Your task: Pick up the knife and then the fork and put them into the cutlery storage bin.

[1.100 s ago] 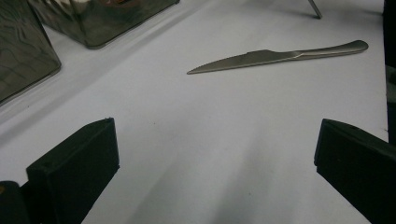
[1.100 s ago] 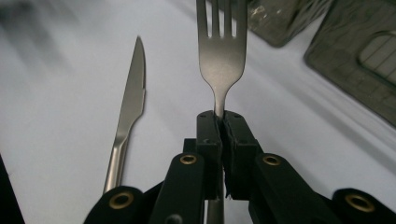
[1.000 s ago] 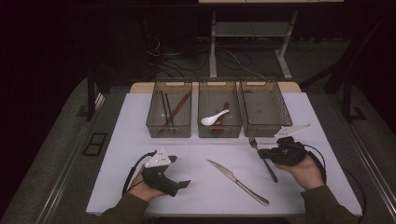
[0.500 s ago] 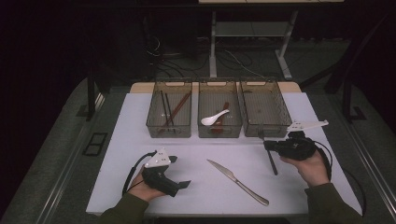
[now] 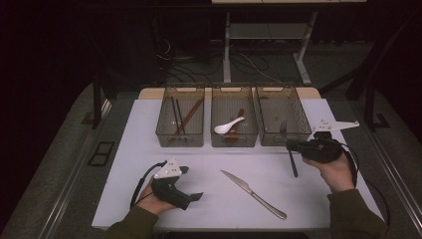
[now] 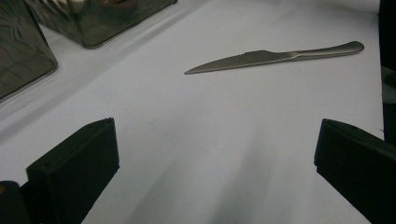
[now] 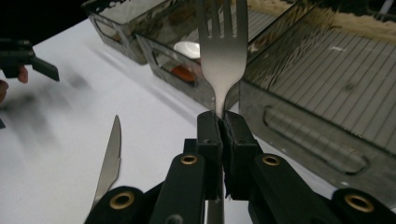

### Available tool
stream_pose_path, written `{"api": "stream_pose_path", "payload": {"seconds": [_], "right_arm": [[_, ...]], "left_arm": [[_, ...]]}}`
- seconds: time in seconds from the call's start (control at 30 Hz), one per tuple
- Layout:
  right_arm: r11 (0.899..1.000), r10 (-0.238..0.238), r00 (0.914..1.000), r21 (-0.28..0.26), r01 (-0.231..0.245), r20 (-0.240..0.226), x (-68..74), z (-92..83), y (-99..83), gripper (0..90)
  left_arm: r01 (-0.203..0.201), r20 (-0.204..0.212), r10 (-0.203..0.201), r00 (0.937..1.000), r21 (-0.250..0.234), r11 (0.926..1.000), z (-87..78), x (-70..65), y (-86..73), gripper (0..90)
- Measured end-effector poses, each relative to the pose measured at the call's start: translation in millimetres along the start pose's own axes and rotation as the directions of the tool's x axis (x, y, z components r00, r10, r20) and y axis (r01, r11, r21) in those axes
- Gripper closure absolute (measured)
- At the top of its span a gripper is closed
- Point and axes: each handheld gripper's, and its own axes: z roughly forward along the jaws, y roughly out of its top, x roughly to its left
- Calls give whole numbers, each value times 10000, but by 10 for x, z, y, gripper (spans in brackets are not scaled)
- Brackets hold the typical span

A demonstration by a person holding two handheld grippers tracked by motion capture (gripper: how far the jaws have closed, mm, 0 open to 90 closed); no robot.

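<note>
My right gripper (image 5: 290,145) is shut on the neck of a steel fork (image 5: 292,164) and holds it off the white table, just in front of the right-hand bin (image 5: 272,89). In the right gripper view the pads (image 7: 208,133) clamp the fork (image 7: 222,51), whose tines point up toward that bin (image 7: 327,93). My left gripper (image 5: 190,183) rests near the table's front left, jaws wide open with nothing between them (image 6: 215,158). A steel table knife (image 5: 254,194) lies between the two hands, and it lies ahead of the open jaws in the left gripper view (image 6: 275,56).
Three clear bins stand in a row at the back. The left bin (image 5: 164,134) holds chopsticks (image 5: 179,117), and the middle bin (image 5: 234,144) holds a white spoon (image 5: 228,126). The white mat (image 5: 124,164) ends close to the forearms.
My right gripper has lifted and shifted right with the fork, which left the table and now hangs from the jaws. The left gripper and the knife stayed put.
</note>
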Motion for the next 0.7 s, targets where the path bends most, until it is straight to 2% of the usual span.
{"api": "stream_pose_path", "payload": {"seconds": [0.37, 0.53, 0.7], "right_arm": [[9979, 115, 9982, -642, -78, 587, -150, -87, 326, 864], [9961, 18, 9936, -879, 82, 1130, -261, -103, 572, 864], [9932, 264, 9864, -1161, -75, 1620, -436, -70, 746, 864]], "left_arm": [[25, 2, -25, 10000, -91, 10000, -10, 0, 1, 0], [34, 28, -34, 10000, -92, 10000, -6, 3, -1, 0], [45, 42, -44, 10000, -51, 10000, -4, -4, -1, 0]]}}
